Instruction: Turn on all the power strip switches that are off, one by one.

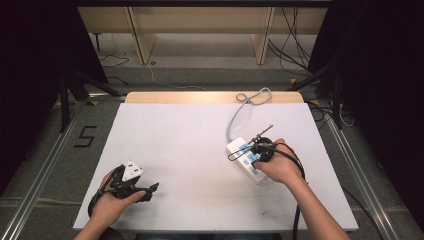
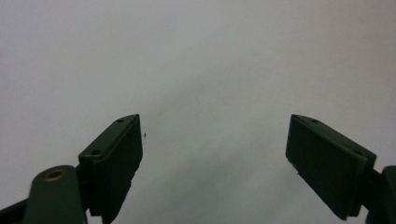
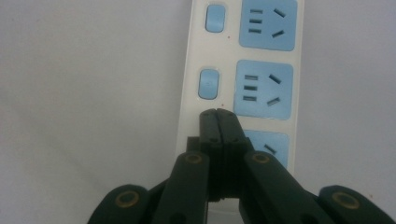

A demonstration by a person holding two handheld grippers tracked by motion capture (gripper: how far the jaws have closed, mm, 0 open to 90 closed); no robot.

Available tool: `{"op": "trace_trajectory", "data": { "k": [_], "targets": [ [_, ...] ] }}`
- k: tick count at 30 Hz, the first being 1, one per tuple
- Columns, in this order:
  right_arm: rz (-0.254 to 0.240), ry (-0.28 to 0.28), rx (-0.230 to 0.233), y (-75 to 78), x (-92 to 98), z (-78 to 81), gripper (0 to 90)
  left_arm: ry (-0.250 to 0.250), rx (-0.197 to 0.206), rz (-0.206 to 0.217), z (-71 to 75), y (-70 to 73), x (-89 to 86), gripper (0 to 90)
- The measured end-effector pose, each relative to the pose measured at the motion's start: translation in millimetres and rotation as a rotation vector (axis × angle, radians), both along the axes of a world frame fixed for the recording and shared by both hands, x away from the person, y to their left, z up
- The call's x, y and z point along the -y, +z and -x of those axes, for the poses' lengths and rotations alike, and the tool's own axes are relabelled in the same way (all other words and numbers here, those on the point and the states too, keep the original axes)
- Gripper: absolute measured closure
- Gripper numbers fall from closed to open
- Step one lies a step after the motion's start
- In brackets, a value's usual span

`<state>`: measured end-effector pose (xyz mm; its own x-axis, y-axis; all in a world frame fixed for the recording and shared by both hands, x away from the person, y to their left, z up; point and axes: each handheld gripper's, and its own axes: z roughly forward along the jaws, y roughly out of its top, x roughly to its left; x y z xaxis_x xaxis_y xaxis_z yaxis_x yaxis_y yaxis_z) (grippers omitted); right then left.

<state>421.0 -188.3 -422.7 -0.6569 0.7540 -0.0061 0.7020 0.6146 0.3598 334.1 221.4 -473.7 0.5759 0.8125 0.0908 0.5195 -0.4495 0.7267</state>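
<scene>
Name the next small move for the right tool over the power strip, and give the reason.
Probably press the right tool straight down onto the blue switch just ahead of its tips. Its jaws are shut together with nothing between them, held over the white power strip beside the middle socket, which suits pushing a button rather than gripping. The left tool hangs open over the bare table.

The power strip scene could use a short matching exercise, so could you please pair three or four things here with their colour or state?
Things:
1. left tool
2. right tool
3. power strip
4. table

Colour or state:
A. white body with blue sockets and switches
B. jaws shut, tips over the strip
C. plain white surface
D. jaws wide apart, nothing between them

Pairs: 1-D, 2-B, 3-A, 4-C
</scene>
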Motion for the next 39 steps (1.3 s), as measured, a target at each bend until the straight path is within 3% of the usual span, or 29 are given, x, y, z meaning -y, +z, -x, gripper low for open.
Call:
{"op": "trace_trajectory", "data": {
  "k": [15, 25, 32, 39],
  "targets": [
    [-0.083, -0.019, 0.059, 6.7, 16.8, 7.0, 85.1, 0.002, -0.003, 0.001, -0.4, -0.1, -0.3, 18.6],
    [-0.144, -0.048, 0.107, 4.0, 32.5, 11.7, 73.4, 0.003, -0.003, 0.002, -0.4, -0.1, -0.5, 18.6],
    [-0.197, -0.062, 0.174, 2.1, 43.4, 15.0, 60.9, 0.006, -0.002, 0.007, -0.7, -0.5, -0.5, 18.5],
    [-0.242, -0.078, 0.23, -2.9, 57.4, 21.2, 55.1, 0.009, -0.002, 0.008, -1.0, -0.3, -1.0, 18.5]
  ]
}}
